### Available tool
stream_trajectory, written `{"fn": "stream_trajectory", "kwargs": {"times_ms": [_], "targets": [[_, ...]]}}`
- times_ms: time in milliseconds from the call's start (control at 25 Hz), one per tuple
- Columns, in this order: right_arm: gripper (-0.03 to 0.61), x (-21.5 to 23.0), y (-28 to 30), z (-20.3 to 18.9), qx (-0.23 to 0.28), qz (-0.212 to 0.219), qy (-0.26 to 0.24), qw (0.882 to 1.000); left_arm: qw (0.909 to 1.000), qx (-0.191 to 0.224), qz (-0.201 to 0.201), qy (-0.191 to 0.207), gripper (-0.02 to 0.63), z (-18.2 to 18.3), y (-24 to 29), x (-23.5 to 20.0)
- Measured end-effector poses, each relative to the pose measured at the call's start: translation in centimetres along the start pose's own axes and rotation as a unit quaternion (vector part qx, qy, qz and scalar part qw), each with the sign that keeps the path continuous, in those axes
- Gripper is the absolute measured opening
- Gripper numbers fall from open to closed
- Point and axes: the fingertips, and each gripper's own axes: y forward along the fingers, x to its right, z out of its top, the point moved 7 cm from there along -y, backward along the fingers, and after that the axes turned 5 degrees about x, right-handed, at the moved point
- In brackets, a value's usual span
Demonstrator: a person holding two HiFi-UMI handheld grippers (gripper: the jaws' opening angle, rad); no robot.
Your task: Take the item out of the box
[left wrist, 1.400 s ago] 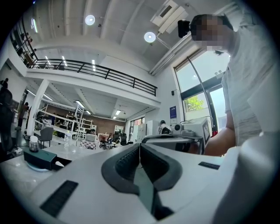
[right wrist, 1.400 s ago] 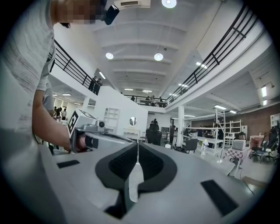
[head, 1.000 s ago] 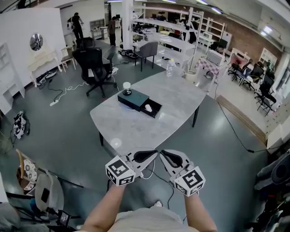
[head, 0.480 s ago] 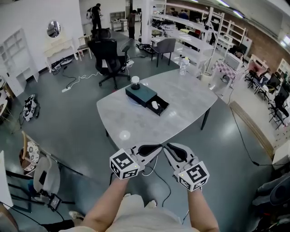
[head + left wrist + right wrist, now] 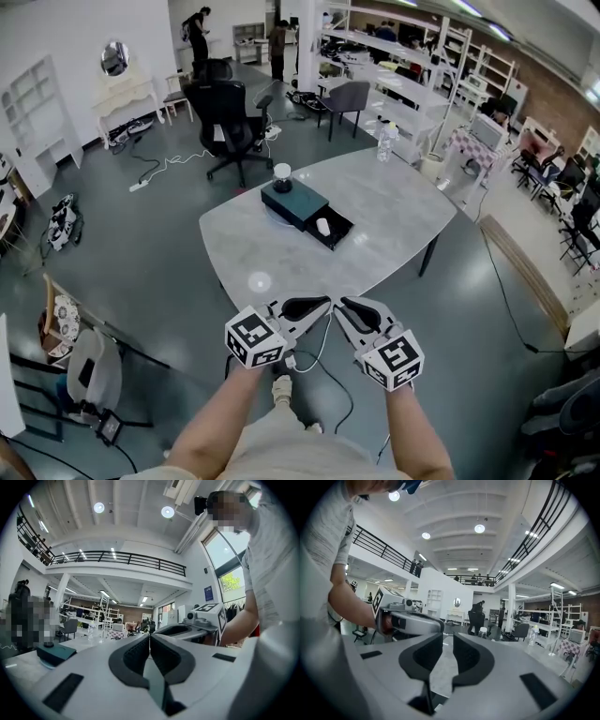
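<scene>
White item (image 5: 323,226) lies in the open drawer (image 5: 339,234), which is pulled out from the box's (image 5: 292,200) near-right end. Item is untouched, nothing near it. Box is dark teal and flat, and sits mid tabletop (image 5: 384,202). Small jar (image 5: 282,172) with a pale top stands on the box's far-left end. Clear bottle (image 5: 382,142) is well apart from the box, at the tabletop's far edge. Black chair (image 5: 228,120) stands on the floor beyond the box.

Both tongs are held well short of the box, off the tabletop's near edge, side by side with tips pointing at each other. Left tongs (image 5: 315,305): pads pressed together at the tips, nothing between them, as the left gripper view (image 5: 149,641) shows. Right tongs (image 5: 352,307): jaws a narrow slit apart and opening, nothing between them in the right gripper view (image 5: 447,643). Box is visible low at the left edge of the left gripper view (image 5: 56,651).
</scene>
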Motion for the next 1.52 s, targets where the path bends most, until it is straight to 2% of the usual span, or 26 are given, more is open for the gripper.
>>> {"fn": "stream_trajectory", "kwargs": {"times_ms": [480,800,1320,1520], "targets": [[0.085,6.6,10.1,-1.5,-0.039,-0.015,-0.004,0.999,0.9999,-0.007,0.001,-0.009,0.020,-1.0,1.6,-11.7],[0.086,10.2,16.0,-3.4,-0.067,-0.028,0.003,0.997,0.9994,-0.009,0.001,-0.033,0.020,-2.6,1.8,-18.8],[0.085,13.2,19.3,-4.7,-0.098,-0.037,-0.004,0.995,0.9988,-0.010,0.004,-0.048,0.020,-3.9,1.7,-23.6],[0.086,15.6,21.1,-5.9,-0.124,-0.019,-0.018,0.992,0.9986,-0.017,0.012,-0.048,0.020,-4.1,2.2,-25.3]]}}
